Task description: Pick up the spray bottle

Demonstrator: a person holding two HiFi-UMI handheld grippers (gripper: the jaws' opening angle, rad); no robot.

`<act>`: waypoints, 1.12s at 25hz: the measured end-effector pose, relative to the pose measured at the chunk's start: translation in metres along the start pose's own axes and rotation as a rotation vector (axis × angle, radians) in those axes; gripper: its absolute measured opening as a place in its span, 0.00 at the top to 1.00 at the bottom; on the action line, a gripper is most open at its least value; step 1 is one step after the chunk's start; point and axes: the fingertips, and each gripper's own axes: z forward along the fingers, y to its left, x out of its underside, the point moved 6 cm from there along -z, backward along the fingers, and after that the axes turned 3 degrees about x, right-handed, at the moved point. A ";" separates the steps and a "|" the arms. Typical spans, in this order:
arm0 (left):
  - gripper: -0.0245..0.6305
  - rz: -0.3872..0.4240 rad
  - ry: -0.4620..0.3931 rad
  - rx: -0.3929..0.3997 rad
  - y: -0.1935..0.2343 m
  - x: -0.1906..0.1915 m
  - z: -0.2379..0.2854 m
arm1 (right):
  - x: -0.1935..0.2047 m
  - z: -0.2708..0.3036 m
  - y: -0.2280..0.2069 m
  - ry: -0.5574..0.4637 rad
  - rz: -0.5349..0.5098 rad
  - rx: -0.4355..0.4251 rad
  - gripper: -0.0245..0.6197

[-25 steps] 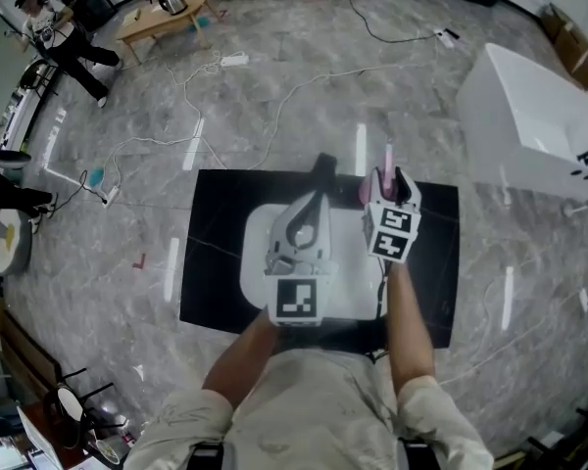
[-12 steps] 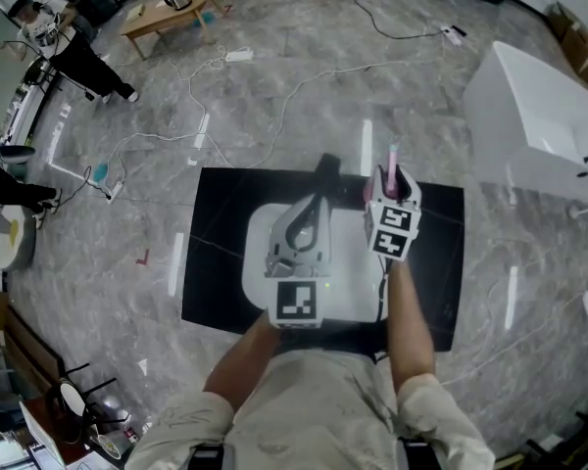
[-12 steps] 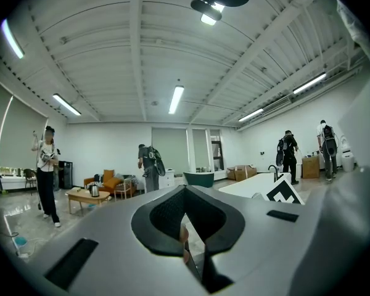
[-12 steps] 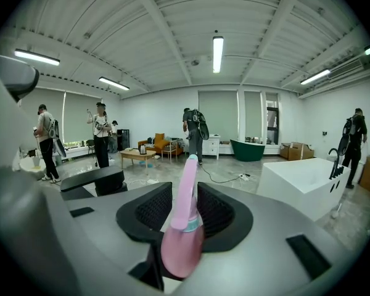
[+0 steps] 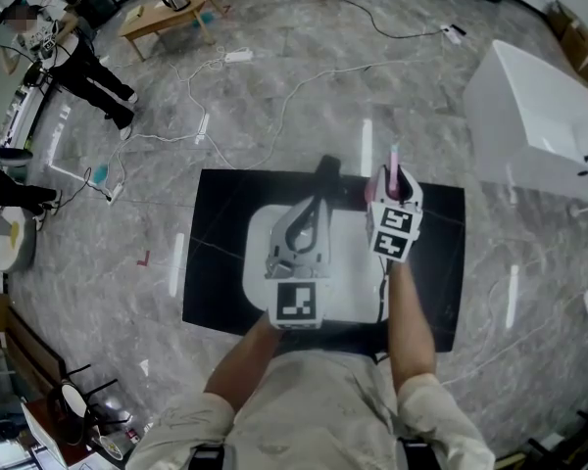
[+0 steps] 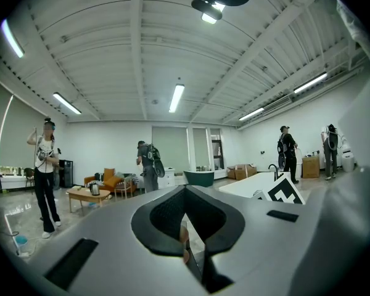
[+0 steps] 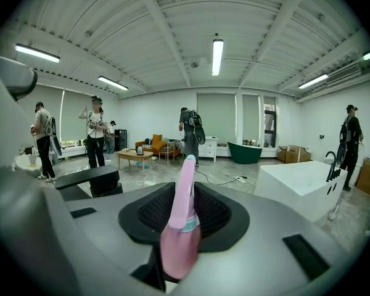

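A pink spray bottle (image 7: 184, 224) stands upright between the jaws of my right gripper (image 7: 184, 233), its tall nozzle rising past them. The jaws are closing and their dark pads lie against the bottle's body. From the head view the bottle's pink top (image 5: 393, 160) pokes out beyond the right gripper (image 5: 390, 179), over the far edge of a black mat (image 5: 216, 262). My left gripper (image 5: 323, 169) hovers beside it over a white board (image 5: 260, 262), pointing level. Its jaws (image 6: 186, 227) are together with nothing in them.
A white bathtub (image 5: 529, 116) stands to the right, also seen in the right gripper view (image 7: 296, 184). Cables (image 5: 274, 96) trail over the marble floor beyond the mat. A low wooden table (image 5: 162, 18) and several people are at the far left.
Neither gripper has shifted over the mat. A person at the far left of the floor has walked a little.
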 end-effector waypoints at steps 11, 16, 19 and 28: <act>0.96 -0.005 -0.007 0.013 -0.004 -0.003 -0.007 | -0.009 -0.020 -0.009 -0.052 0.004 0.008 0.81; 0.96 -0.018 -0.017 0.022 -0.007 -0.005 -0.010 | -0.021 -0.040 -0.013 -0.087 0.017 0.025 0.81; 0.96 -0.022 -0.029 0.031 -0.009 -0.007 -0.012 | -0.028 -0.055 -0.012 -0.107 -0.003 0.030 0.81; 0.96 -0.015 -0.059 0.068 -0.012 -0.015 -0.019 | -0.061 -0.113 -0.002 -0.193 -0.028 0.027 0.81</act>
